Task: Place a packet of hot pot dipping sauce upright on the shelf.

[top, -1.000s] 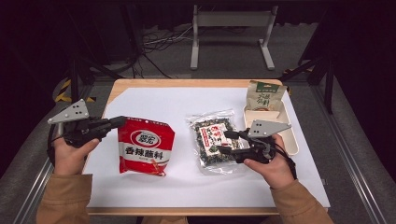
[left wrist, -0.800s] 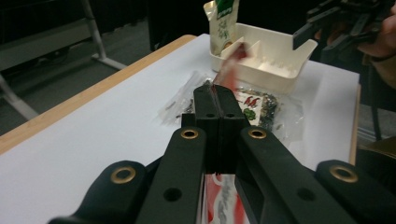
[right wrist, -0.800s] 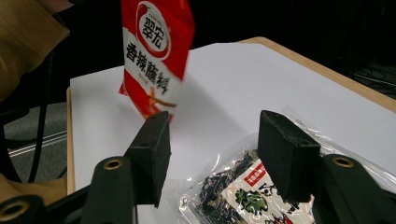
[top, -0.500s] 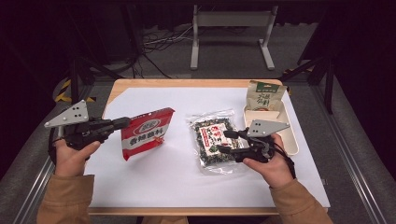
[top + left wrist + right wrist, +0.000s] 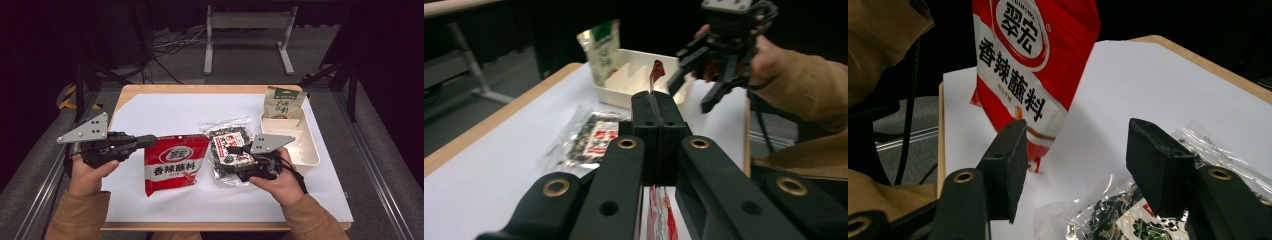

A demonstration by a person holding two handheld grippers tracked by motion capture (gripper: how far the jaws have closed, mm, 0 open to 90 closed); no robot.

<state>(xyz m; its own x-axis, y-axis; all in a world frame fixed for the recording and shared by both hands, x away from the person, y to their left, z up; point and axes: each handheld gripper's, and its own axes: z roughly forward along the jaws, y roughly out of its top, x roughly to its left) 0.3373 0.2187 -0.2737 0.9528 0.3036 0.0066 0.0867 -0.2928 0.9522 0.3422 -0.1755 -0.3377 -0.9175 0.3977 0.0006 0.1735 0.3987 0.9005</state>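
Observation:
A red seasoning packet (image 5: 175,162) with white lettering hangs by its top left corner from my left gripper (image 5: 150,141), which is shut on it. The packet's edge (image 5: 656,70) sticks out past the closed jaws in the left gripper view. My right gripper (image 5: 239,161) hovers over a clear seaweed packet (image 5: 229,150) lying on the white sheet. Its jaws have just been opening, and nothing is pinched between them. In the right gripper view the open gripper (image 5: 1083,150) frames the red packet (image 5: 1033,65) beyond, with the seaweed packet (image 5: 1128,220) below.
A white divided tray (image 5: 305,150) sits at the right of the table. A green pouch (image 5: 282,102) stands at its far end. White paper (image 5: 190,112) covers the wooden tabletop. Metal frames and cables lie on the floor beyond the table.
My left gripper has moved right with the red packet, which tilted midway and now hangs closer to the seaweed packet. The right hand has stayed in place.

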